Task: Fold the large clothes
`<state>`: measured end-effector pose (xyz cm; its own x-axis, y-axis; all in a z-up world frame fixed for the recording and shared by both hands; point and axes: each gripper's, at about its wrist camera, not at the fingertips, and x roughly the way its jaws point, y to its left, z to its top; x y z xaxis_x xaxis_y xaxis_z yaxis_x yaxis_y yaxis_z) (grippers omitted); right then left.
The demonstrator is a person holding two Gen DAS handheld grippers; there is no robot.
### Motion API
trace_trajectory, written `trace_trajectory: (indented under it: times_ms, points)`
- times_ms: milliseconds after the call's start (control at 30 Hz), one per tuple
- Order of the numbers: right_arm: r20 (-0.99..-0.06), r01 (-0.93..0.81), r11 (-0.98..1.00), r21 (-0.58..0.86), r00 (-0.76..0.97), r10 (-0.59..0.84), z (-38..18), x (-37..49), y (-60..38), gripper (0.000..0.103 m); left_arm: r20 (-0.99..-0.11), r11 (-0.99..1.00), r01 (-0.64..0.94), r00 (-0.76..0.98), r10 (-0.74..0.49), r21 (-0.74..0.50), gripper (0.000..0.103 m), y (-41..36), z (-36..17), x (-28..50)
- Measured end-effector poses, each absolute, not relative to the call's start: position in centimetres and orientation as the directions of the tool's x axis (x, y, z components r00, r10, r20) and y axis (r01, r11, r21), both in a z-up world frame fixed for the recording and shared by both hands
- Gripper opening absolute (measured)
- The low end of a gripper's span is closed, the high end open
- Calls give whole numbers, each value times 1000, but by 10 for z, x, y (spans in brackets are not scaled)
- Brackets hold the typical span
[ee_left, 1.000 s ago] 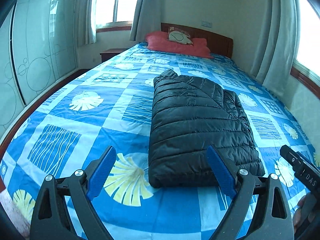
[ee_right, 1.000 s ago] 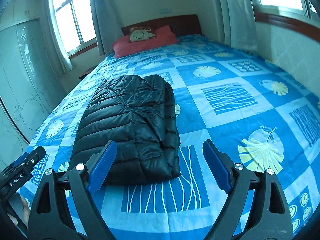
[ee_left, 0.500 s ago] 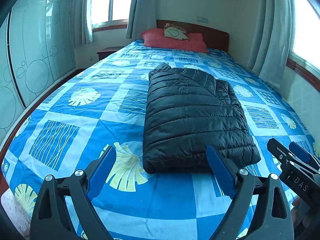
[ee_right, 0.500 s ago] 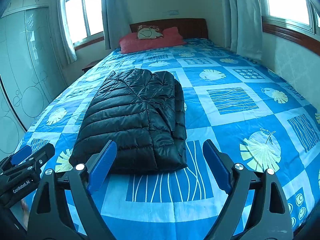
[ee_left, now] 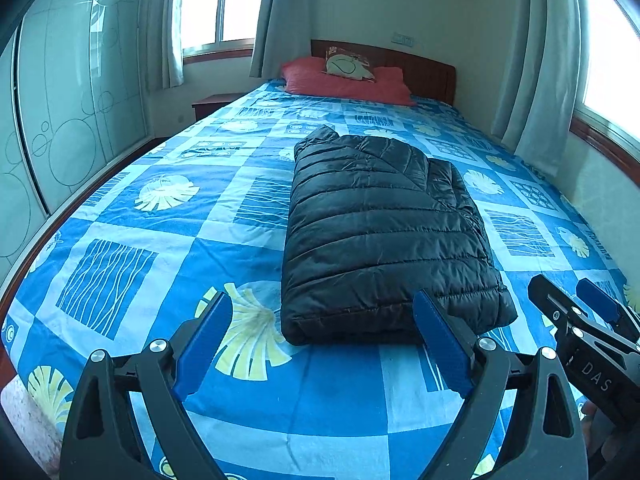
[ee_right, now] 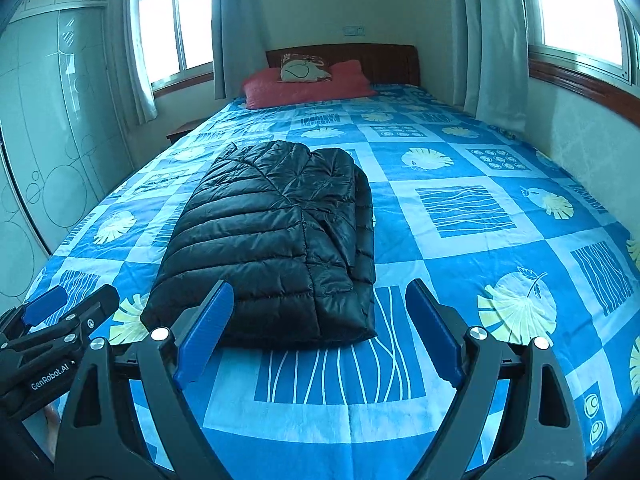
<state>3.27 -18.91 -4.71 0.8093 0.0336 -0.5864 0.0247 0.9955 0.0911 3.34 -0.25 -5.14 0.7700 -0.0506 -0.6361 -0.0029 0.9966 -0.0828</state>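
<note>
Just beyond both spread jaws, folded jacket (ee_left: 384,232)

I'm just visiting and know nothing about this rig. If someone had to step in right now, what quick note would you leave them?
Left gripper: open, holding nothing, short of the jacket's near edge.
Right gripper: open, holding nothing, near the jacket's near right corner.
Black puffer jacket: lies on the blue patterned bedspread, already folded lengthwise into a narrow bundle, with layers stacked along its right side.
Red pillow sits at the headboard, out of the way.
Done: the lengthwise folding.
Left, probably: take the near edge with both grippers and fold it toward the far end, if a more compact bundle is wanted.
</note>
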Motion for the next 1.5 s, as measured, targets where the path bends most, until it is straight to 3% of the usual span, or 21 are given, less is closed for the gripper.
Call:
trace_trajectory:
  times_ms: [1500]
  points:
    - [-597, 8, 997, 83, 801, 43, -51, 34, -181, 88, -632, 996, -11, 774, -48, -89, 90, -2, -55, 31]
